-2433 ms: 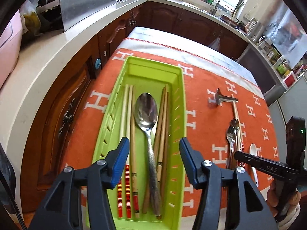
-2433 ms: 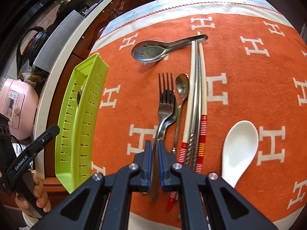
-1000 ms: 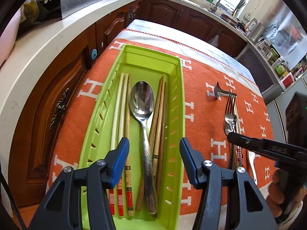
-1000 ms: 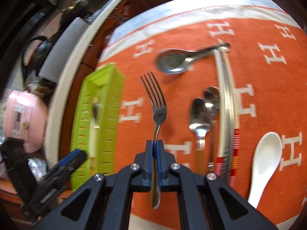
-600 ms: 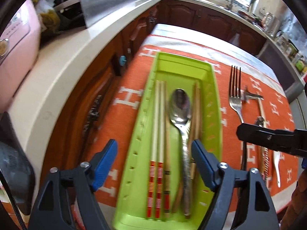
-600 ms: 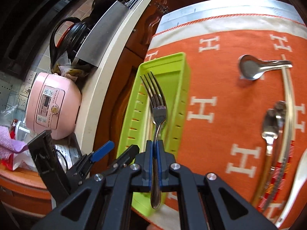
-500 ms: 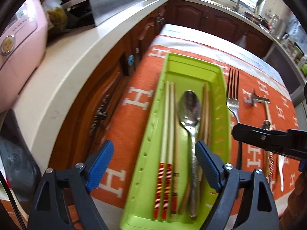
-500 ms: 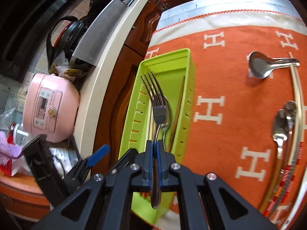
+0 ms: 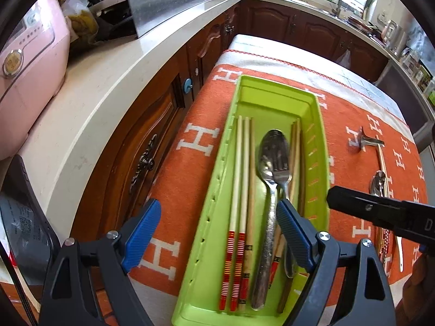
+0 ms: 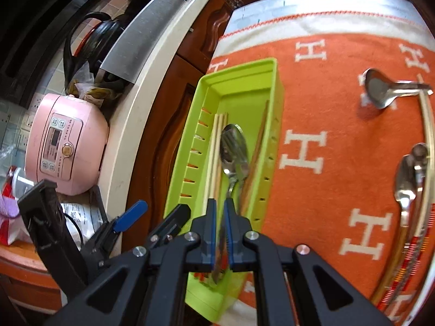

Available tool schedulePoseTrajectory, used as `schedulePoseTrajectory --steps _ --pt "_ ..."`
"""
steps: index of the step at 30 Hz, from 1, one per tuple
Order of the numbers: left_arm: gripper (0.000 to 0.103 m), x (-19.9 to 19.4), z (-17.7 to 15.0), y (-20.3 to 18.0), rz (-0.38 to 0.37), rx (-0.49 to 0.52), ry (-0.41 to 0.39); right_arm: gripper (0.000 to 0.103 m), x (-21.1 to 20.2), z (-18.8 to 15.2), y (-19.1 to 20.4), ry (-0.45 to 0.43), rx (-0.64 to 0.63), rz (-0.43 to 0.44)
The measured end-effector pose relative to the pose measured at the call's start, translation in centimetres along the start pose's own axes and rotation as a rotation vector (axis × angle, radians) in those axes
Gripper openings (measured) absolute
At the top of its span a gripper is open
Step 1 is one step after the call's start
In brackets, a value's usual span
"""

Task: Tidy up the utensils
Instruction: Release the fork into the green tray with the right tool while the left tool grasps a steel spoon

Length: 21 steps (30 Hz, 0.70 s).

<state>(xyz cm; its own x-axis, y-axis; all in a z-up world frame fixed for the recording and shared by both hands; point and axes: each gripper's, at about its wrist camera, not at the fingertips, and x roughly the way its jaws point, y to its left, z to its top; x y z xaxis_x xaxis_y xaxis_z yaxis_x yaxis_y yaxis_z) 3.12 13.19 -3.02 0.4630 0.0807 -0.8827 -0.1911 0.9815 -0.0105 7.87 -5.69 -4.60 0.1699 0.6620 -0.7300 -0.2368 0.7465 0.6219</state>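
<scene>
A lime green tray [image 9: 320, 141] [image 10: 242, 73] lies on the orange cloth and holds chopsticks [image 9: 240, 174], a big metal spoon [image 9: 267, 163] and a metal fork [image 9: 282, 174] [image 10: 233, 157] that lies across the spoon. My left gripper [image 9: 217, 231] is open and empty over the tray's near end. My right gripper [image 10: 220, 212] hovers over the tray, its jaws slightly parted around the fork handle, which looks blurred. More spoons [image 10: 386, 89] and chopsticks [image 10: 426, 141] lie on the cloth to the right.
A white counter [image 9: 89, 103] with a pink rice cooker [image 10: 65, 141] runs along the left, wooden cabinets below it. The right gripper's body [image 9: 380, 212] shows at right in the left wrist view. A white spoon [image 9: 399, 250] lies near the cloth's front edge.
The right gripper carried the fork from the cloth over to the tray and lowered it onto the spoon; its jaws have parted. The left gripper stayed open and shifted slightly left.
</scene>
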Motion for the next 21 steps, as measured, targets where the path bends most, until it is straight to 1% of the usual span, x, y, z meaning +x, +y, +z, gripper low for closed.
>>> schedulePoseTrajectory --steps 4,10,12,16,18,21 --pt "0.085 -0.9 -0.3 -1.5 -0.005 0.044 -0.018 0.007 -2.1 -0.8 -1.3 -0.039 -0.034 -0.055" --pt "0.085 -1.9 -0.7 -5.0 -0.070 0.120 -0.025 0.007 -6.4 -2.4 -5.4 -0.106 -0.027 -0.171" --pt "0.085 -2.2 -0.6 -6.4 -0.099 0.143 -0.023 0.007 -7.8 -2.6 -7.0 -0.128 0.001 -0.201" --pt "0.085 -2.8 -0.7 -9.8 -0.193 0.198 -0.018 0.007 -10.2 -2.6 -9.9 -0.162 0.055 -0.257" --pt "0.085 -2.9 -0.7 -11.6 -0.245 0.228 -0.009 0.007 -11.0 -2.5 -11.1 -0.173 0.075 -0.286" --pt "0.085 -2.8 -0.8 -14.1 -0.303 0.268 0.015 0.007 -11.7 -2.2 -13.2 -0.178 0.113 -0.310"
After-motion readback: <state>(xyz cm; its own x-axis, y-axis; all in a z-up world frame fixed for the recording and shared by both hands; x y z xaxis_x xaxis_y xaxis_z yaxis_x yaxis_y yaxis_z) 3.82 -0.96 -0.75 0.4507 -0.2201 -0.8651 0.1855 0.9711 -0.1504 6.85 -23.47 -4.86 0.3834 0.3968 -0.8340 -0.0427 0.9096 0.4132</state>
